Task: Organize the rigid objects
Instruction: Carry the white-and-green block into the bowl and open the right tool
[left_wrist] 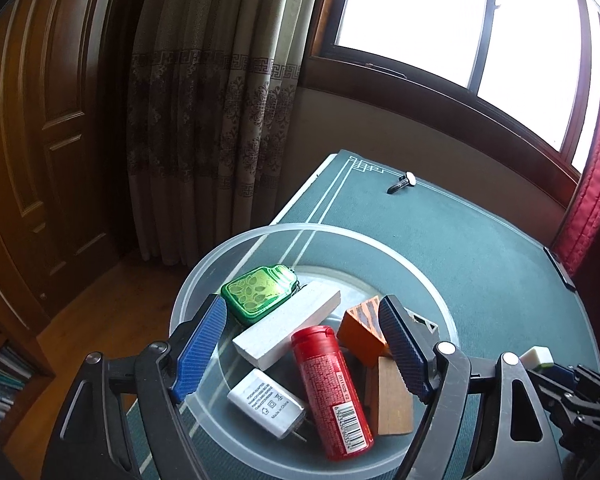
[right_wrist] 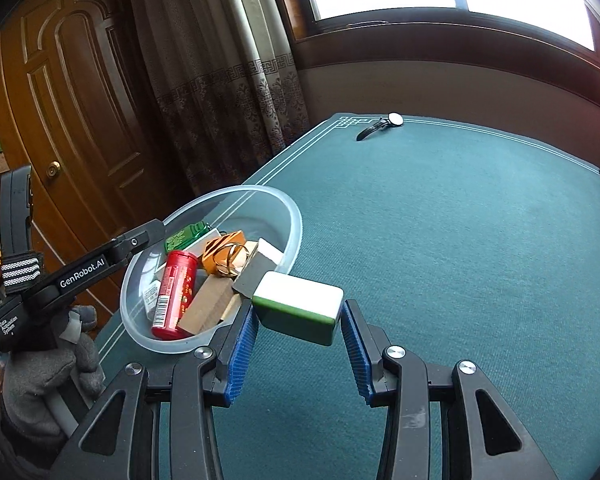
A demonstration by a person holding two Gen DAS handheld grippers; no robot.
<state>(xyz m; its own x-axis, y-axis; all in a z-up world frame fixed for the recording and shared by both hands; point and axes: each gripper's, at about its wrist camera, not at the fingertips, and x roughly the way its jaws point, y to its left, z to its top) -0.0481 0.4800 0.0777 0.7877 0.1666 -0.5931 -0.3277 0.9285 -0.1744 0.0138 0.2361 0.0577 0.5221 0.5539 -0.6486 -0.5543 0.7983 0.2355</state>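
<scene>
A clear plastic bowl [left_wrist: 260,236] [right_wrist: 296,216] sits at the near left of the green table. It holds a green tin [left_wrist: 260,294], a white block [left_wrist: 288,330], a red tube [left_wrist: 330,392], a white adapter [left_wrist: 266,402], an orange block [left_wrist: 360,334] and a wooden block [left_wrist: 392,396]. My left gripper [left_wrist: 302,308] hovers open over the bowl, its blue fingers on either side of the contents. Just right of the bowl, my right gripper [right_wrist: 298,311] is shut on a white-and-green tile [right_wrist: 300,290] [left_wrist: 535,355], held above the cloth.
A wristwatch [left_wrist: 402,182] [right_wrist: 382,123] lies near the table's far edge. A curtain [left_wrist: 204,120] and a wooden door [left_wrist: 52,140] stand to the left, with a window behind. A gloved hand [right_wrist: 40,380] holds the left gripper. Green cloth [right_wrist: 460,240] stretches right of the bowl.
</scene>
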